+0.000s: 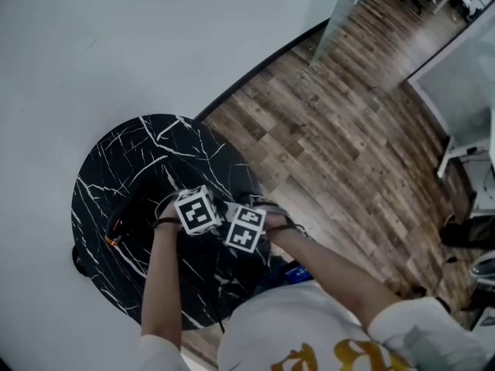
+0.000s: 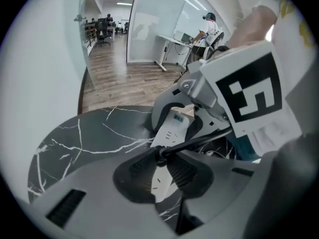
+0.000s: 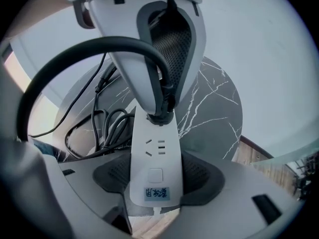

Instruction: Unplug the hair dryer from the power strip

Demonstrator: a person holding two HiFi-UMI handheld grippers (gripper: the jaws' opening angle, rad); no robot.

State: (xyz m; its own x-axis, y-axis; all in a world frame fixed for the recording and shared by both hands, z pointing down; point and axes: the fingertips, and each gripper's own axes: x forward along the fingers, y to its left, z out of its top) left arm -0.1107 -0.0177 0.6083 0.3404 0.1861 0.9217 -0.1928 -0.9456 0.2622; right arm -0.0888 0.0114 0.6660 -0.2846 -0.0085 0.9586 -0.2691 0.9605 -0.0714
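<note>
Right tool (image 3: 155,180) is clamping white power strip (image 3: 154,153) across its body, over marbled worktop (image 3: 214,93). Left tool (image 2: 160,176) is pinching black plug (image 3: 160,116), seated in end socket. Plug is likely handling rigid, light, tight-fitting; grip moulded body, not springy cord (image 3: 79,46).

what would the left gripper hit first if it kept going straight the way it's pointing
The white power strip: the left gripper grips the black plug seated in it, so pushing on likely presses that strip first.
</note>
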